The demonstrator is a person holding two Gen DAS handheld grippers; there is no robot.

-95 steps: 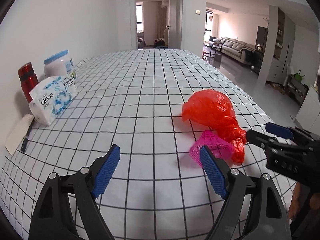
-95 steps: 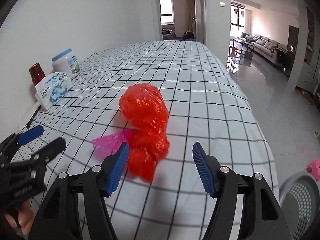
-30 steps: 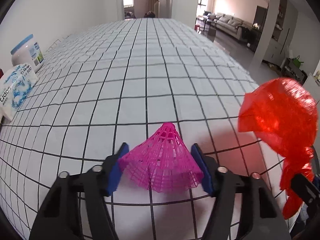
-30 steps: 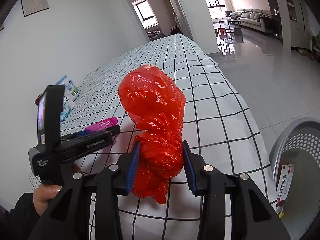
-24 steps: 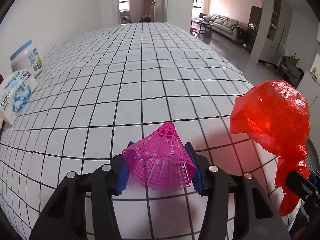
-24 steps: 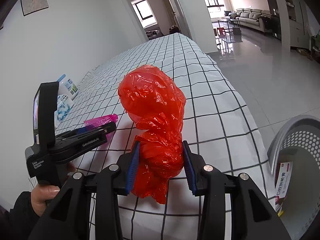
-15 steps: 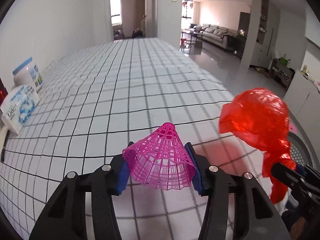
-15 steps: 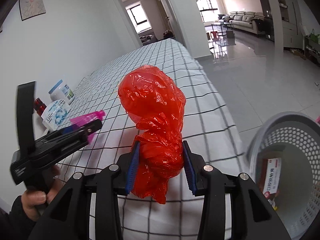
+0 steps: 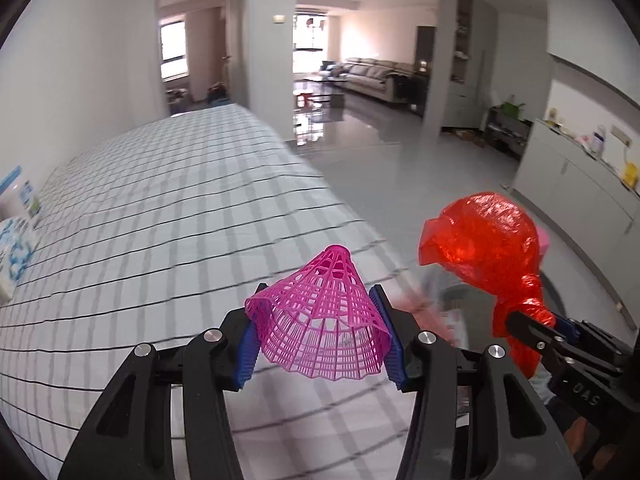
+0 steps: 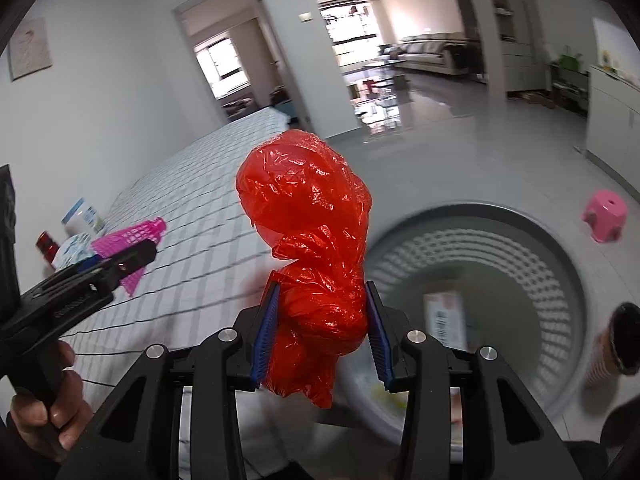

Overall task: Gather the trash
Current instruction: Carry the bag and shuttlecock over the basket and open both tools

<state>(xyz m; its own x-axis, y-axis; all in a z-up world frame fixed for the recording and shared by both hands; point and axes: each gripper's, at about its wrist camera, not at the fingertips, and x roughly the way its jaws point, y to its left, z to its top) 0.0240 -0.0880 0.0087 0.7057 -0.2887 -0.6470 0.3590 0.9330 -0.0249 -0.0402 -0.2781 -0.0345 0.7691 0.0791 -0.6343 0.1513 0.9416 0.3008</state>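
My left gripper [image 9: 320, 336] is shut on a pink mesh cone [image 9: 324, 320] and holds it in the air above the table's right edge. My right gripper [image 10: 320, 336] is shut on a knotted red plastic bag [image 10: 308, 232] and holds it over the near rim of a grey perforated waste basket [image 10: 552, 276] on the floor. The bag also shows in the left wrist view [image 9: 488, 248], to the right of the cone. The left gripper with the cone shows in the right wrist view [image 10: 120, 256], to the left of the bag.
The table with the checked cloth [image 9: 160, 220] lies to the left. A tissue pack [image 9: 14, 248] and a white jar [image 10: 82, 216] stand by the wall. The basket holds a paper box [image 10: 444, 320]. A pink stool [image 10: 604, 216] and a paper cup [image 10: 612, 348] are by the basket.
Both grippers have lifted their loads off the table and swung right. The red bag has gone from above the table edge to the basket's rim, and the cone follows it.
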